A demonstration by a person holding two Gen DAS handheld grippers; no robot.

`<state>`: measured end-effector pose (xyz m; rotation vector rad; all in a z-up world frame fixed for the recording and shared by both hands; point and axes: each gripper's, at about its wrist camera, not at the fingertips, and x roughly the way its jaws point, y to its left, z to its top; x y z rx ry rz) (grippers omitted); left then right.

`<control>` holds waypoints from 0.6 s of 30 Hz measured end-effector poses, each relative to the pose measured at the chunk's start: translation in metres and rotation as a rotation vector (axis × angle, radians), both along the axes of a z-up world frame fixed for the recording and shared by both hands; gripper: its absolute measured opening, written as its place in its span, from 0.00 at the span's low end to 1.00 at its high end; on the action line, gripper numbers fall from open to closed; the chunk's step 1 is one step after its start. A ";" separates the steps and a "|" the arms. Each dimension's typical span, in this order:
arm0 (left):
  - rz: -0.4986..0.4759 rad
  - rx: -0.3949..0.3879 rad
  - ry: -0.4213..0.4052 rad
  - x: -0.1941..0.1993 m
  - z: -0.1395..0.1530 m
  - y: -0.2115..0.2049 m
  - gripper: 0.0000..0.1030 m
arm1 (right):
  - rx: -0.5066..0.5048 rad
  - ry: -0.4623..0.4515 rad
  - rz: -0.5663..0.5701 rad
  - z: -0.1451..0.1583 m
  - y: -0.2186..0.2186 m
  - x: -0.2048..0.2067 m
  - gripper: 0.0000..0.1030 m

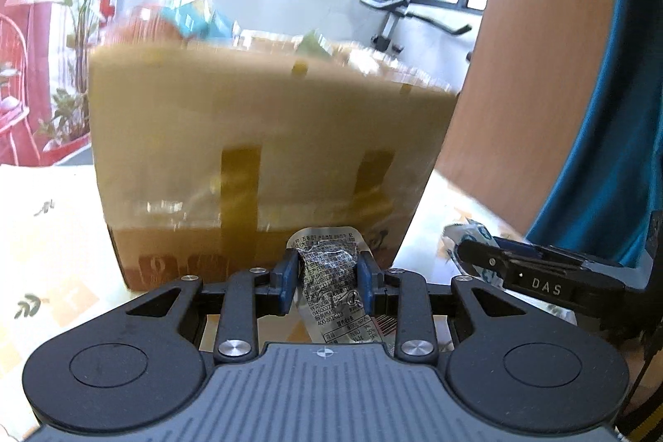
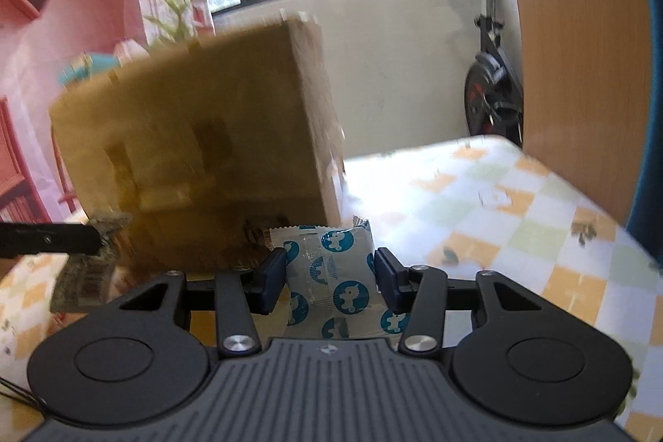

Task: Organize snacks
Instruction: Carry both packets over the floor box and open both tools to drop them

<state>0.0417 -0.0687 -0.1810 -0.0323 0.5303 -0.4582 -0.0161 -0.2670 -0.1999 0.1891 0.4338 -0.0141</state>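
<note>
A big cardboard box (image 1: 265,160) stands on the checked tablecloth (image 2: 518,210) directly ahead of both grippers, its top open and bright packets heaped above the rim, though blur keeps me from saying what they are. It reads as the place where the snacks are gathered; being stiff-walled and tall, it should take a dropped packet without tipping. The blue-and-white packet (image 2: 331,276), patterned with round blue emblems, sits between the pads of the right gripper (image 2: 330,278), clear of the table and near the box's lower corner. It looks puffy and light, probably a sealed pouch holding some air, so a squeeze across its middle should hold it, but harder pressure could crush what is inside; its glossy film may slide, and I cannot be sure how firmly the pads bite, only that the jaws stand fairly close with the packet filling the gap. Smaller again, the silver packet (image 1: 329,276), crinkled foil covered in fine print, is clamped between the jaws of the left gripper (image 1: 328,270), which are drawn tight on its upper part, low before the box front. It seems thin, limp and nearly weightless; the foil has creased under the pads, so holding near the sealed top edge, where the material is doubled, is the safer grip.
</note>
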 end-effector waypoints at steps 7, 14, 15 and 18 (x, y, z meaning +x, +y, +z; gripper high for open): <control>-0.029 -0.025 -0.090 0.002 0.050 0.000 0.31 | -0.006 -0.108 0.041 0.058 0.012 0.002 0.47; -0.034 -0.050 -0.164 0.013 0.099 0.002 0.31 | -0.028 -0.178 0.118 0.107 0.028 0.012 0.47; -0.030 -0.054 -0.174 0.016 0.105 0.003 0.31 | -0.030 -0.185 0.127 0.111 0.030 0.014 0.47; -0.016 -0.055 -0.203 0.025 0.121 0.005 0.31 | -0.049 -0.206 0.154 0.124 0.038 0.024 0.47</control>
